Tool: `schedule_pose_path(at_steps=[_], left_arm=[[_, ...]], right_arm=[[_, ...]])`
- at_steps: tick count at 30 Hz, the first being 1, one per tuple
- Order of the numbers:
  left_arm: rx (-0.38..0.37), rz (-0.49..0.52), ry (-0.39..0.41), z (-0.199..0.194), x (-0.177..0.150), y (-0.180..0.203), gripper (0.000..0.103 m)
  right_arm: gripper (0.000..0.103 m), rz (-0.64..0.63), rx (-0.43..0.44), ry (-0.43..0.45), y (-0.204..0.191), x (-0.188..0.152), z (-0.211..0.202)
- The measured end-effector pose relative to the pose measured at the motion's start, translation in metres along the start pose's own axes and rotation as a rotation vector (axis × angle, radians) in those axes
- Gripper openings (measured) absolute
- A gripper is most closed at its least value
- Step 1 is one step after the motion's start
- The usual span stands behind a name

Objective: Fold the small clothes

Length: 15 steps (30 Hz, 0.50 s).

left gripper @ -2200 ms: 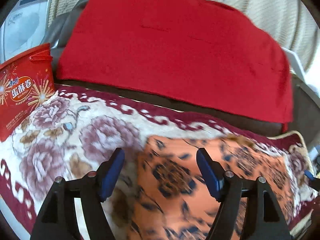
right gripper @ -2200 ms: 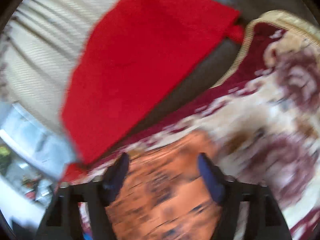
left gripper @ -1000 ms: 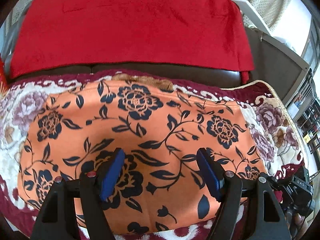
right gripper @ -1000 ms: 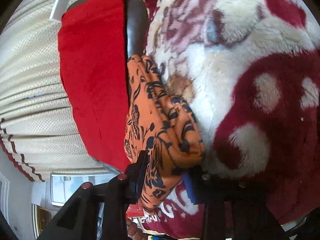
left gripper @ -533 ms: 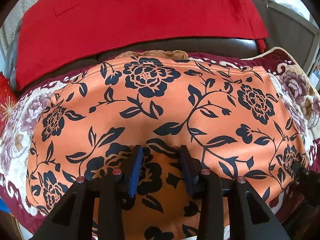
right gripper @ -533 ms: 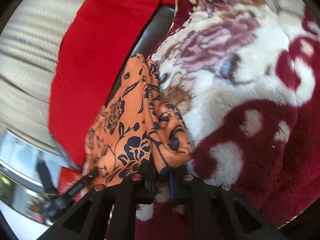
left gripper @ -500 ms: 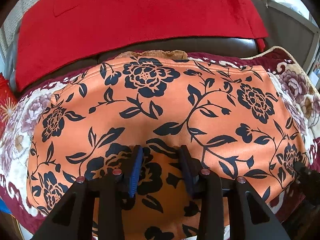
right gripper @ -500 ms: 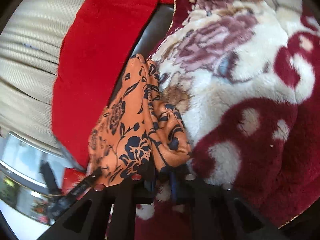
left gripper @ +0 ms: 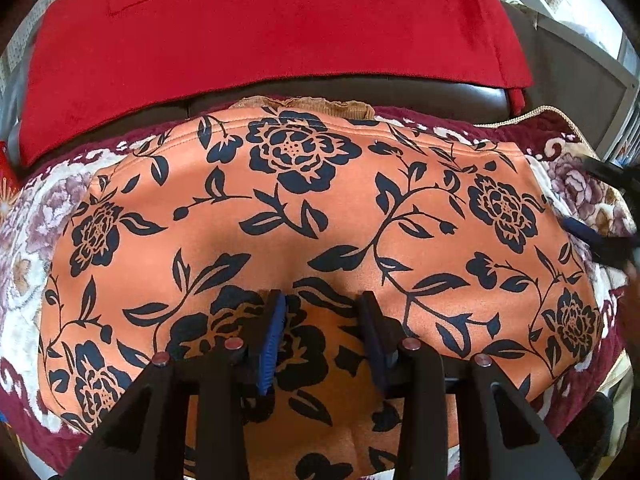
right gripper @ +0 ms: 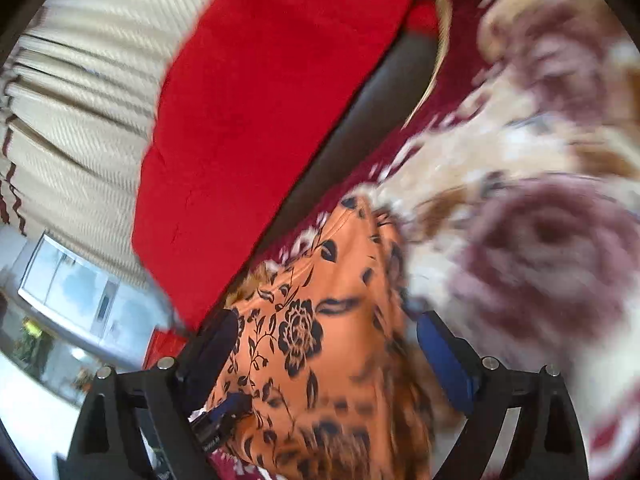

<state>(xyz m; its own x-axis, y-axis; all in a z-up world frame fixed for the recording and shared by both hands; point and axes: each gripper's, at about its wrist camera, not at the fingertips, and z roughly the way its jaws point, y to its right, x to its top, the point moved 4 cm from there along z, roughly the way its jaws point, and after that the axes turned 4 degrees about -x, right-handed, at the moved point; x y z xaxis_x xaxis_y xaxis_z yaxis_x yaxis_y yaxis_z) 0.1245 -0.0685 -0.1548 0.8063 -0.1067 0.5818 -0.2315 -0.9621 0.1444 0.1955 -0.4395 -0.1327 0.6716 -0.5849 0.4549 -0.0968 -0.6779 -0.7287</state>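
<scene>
An orange garment with a black flower print lies spread flat on the floral blanket. My left gripper sits over the garment's near edge, its jaws partly closed with a raised fold of the fabric between them. My right gripper is open above the garment's right end, holding nothing; that view is blurred. The right gripper's fingers also show at the right edge of the left wrist view.
A red cloth hangs over the dark sofa back behind the blanket. Cream curtains and a window are further back. A red box edge shows at far left.
My right gripper has opened, let go of the garment's right end and swung away. My left gripper has kept its partly closed jaws on the near-edge fold since half a second ago.
</scene>
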Motion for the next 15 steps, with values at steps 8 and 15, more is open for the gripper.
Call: schedule_pose_path(at_steps=[8,15], left_arm=[[-0.062,-0.026,-0.001,-0.001,0.001,-0.007,0.039],[-0.128,-0.049,0.008,-0.003,0.002,-0.014,0.037]], right_arm=[[0.013,-0.019,-0.108,-0.197,0.011,0.030,0.078],[0.011,-0.114,-0.260,-0.115,0.017,0.019,0.080]])
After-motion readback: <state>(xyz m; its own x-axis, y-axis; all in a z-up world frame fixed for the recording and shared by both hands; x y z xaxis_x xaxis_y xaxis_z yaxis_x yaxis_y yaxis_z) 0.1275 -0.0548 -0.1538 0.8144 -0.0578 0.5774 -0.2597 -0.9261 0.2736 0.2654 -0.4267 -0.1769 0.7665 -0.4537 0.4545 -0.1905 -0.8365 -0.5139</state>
